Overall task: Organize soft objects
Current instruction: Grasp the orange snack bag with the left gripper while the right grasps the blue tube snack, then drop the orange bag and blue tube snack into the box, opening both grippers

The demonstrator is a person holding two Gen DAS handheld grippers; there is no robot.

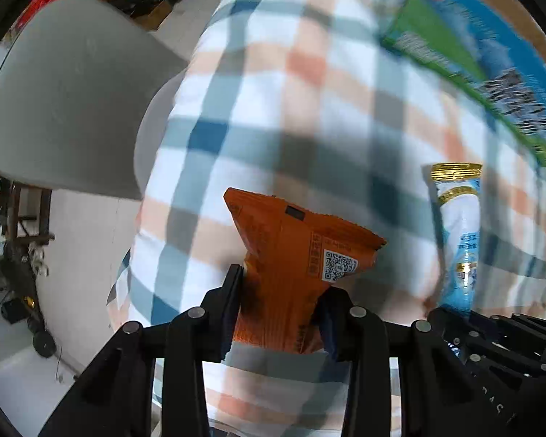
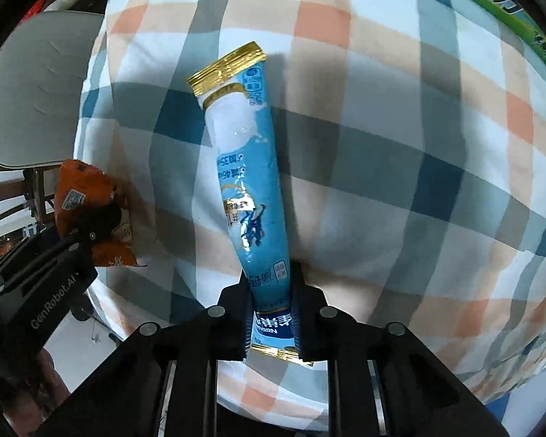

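Orange snack packet (image 1: 295, 273) sits pinched between the fingers of the left gripper (image 1: 284, 291), its crimped top edge pointing away from the camera and a white QR label facing up on its right side. The long blue-and-white sachet with gold ends (image 2: 247, 182) is clamped near its lower end by the fingers of the right gripper (image 2: 271, 291), and most of its length sticks out forward over the cloth. Both packets are held just above a checked cloth (image 1: 309, 91) in white, teal and peach squares, which fills most of both views; whether either packet touches the cloth cannot be told.

Along the far right edge of the cloth runs a printed carton with green and blue panels (image 1: 473, 54), blurred in the left wrist view. To the left of the cloth stands a grey chair back (image 1: 65, 91), with a pale floor and dark clutter beyond it. Nothing lies between the two packets except bare cloth.

The left wrist view shows the sachet off to the right, upright and near the right gripper's black body at the lower right corner. The right wrist view shows what the other cannot: the left gripper from the side at the lower left, lettered on its black arm, with the orange packet bulging out on either side of its fingers. It also shows the sachet's print and its gold bottom seal behind the fingers.
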